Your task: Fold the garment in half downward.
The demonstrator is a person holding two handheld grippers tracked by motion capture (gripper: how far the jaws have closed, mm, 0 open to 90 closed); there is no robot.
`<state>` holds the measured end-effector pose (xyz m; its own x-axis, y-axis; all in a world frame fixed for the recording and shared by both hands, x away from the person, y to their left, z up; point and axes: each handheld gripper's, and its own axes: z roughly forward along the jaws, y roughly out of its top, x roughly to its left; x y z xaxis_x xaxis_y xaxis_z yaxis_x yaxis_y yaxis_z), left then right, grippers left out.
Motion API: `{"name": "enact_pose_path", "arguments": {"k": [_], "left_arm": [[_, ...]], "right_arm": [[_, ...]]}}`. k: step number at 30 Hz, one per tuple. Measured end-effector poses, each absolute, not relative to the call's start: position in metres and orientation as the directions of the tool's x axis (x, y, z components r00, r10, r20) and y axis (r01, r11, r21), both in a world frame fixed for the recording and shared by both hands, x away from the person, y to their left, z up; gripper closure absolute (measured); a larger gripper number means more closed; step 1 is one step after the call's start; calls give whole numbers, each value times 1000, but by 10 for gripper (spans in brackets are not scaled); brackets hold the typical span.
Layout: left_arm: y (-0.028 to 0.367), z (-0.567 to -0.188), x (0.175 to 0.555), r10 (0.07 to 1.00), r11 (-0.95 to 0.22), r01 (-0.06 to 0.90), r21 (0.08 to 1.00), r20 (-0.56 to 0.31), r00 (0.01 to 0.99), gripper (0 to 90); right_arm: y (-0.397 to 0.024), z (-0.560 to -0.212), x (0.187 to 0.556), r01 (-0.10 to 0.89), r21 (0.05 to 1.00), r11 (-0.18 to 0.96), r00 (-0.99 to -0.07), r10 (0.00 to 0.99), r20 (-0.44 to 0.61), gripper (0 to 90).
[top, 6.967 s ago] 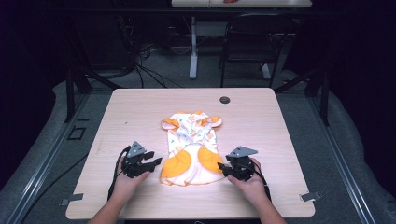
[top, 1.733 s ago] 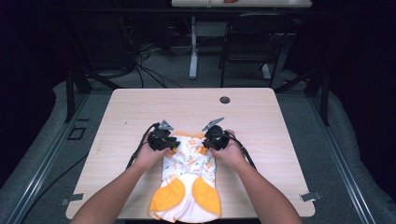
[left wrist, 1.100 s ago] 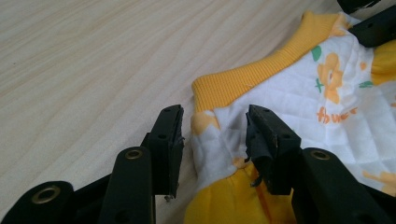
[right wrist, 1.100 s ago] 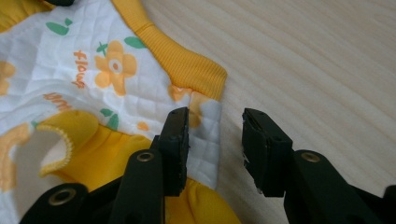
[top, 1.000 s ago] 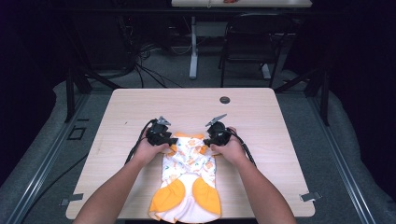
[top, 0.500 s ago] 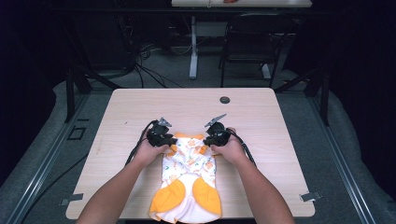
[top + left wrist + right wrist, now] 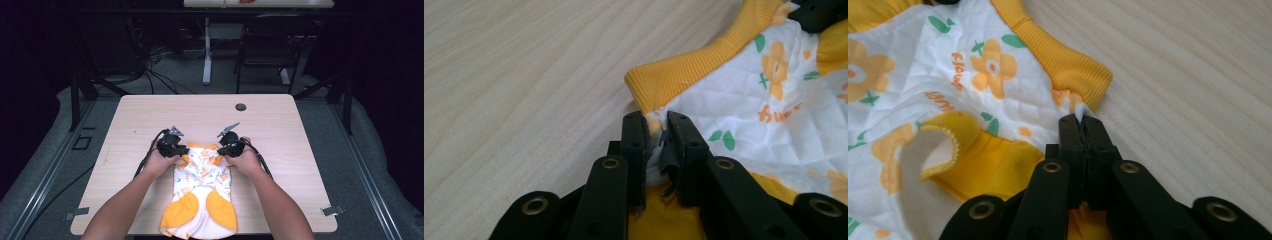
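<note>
Garment (image 7: 202, 192) pinched at shoulder corners: left claw (image 7: 657, 131) nearly closed on thin fold, right claw (image 7: 1081, 125) clamped tight. Slip risked at left; hem overhangs tabletop (image 7: 150, 115) near edge.

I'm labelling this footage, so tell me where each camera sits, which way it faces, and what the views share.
High view: above the person's side, facing forward and down at the table; forearms, both grippers.
Left gripper view: on the left gripper, along jaws pinching the garment.
Right gripper view: on the right gripper, likewise.
All share garment and table.
</note>
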<state>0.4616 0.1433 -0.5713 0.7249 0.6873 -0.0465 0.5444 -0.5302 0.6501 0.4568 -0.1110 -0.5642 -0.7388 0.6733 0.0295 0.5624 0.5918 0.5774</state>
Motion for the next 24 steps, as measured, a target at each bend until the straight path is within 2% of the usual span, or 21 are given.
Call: {"name": "enact_pose_path", "arguments": {"k": [16,24], "left_arm": [[148,-564,463,689,-520,551,653,-61,722,808],[152,-551,462,691,-508,539,672,-56,721,810]], "right_arm": [[-115,-561,459,585,579,568,-729,681,69,889],[-118,-546,456,563,608,560,-735,675,59,891]]}}
